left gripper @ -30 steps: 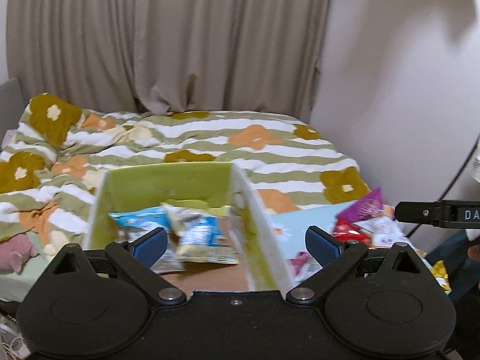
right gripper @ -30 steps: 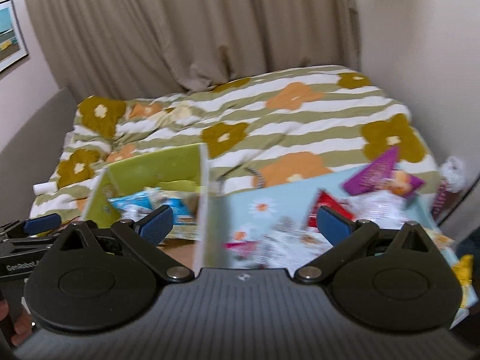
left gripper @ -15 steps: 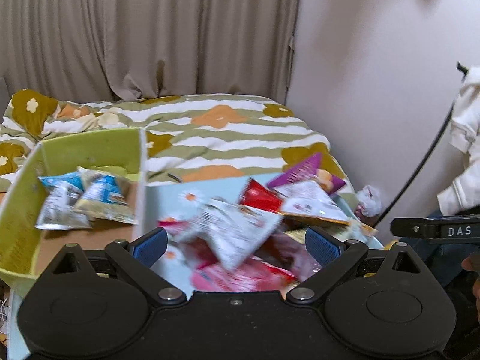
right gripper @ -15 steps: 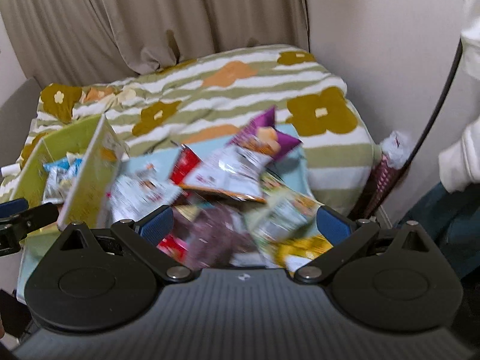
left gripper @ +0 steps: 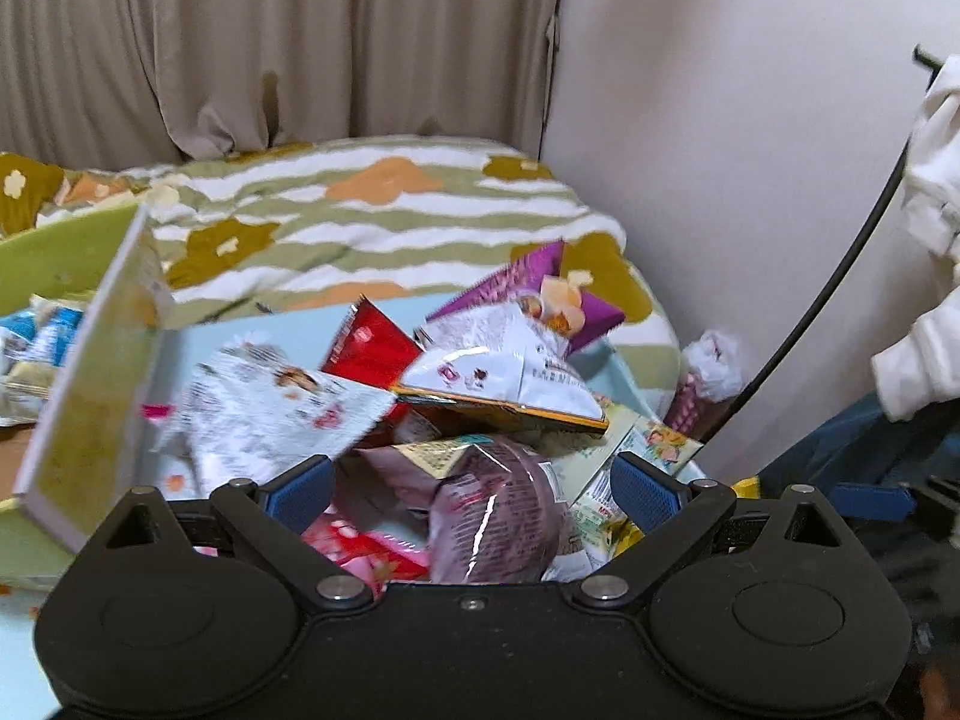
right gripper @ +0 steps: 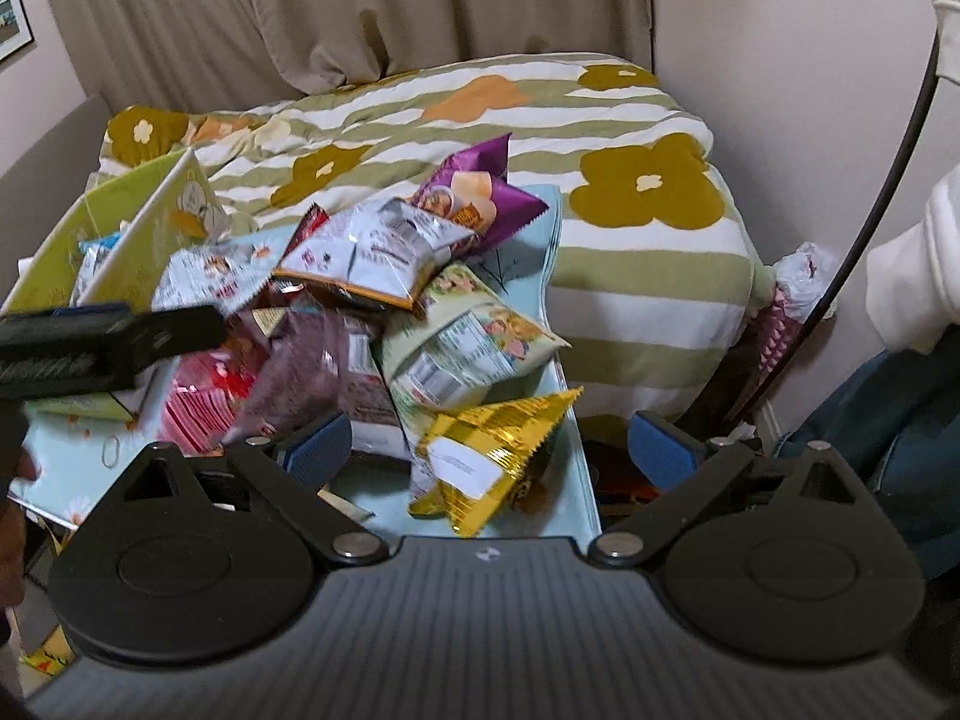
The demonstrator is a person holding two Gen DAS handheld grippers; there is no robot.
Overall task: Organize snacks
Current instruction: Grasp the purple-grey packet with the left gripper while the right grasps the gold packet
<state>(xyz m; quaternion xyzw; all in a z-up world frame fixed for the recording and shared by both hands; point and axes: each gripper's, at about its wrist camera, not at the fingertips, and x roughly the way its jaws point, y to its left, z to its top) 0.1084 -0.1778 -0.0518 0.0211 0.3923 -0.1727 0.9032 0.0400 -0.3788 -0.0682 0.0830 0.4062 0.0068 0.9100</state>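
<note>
Both your grippers, left (left gripper: 471, 489) and right (right gripper: 489, 453), gape empty above a pale blue table (right gripper: 540, 483) heaped with snack packets (right gripper: 384, 258); a striped floral bed (right gripper: 600, 138) and beige curtains (right gripper: 300, 6) lie beyond.

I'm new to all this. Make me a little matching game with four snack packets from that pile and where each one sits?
Things:
1. gold packet
2. purple packet
3. pale green packet
4. blue-and-white packets

Places:
a. inside the green box
b. far end of the pile, toward the quilt
c. nearest, between the open right tongs
d. mid-pile, just beyond the gold one

Pairs: 1-c, 2-b, 3-d, 4-a
</note>
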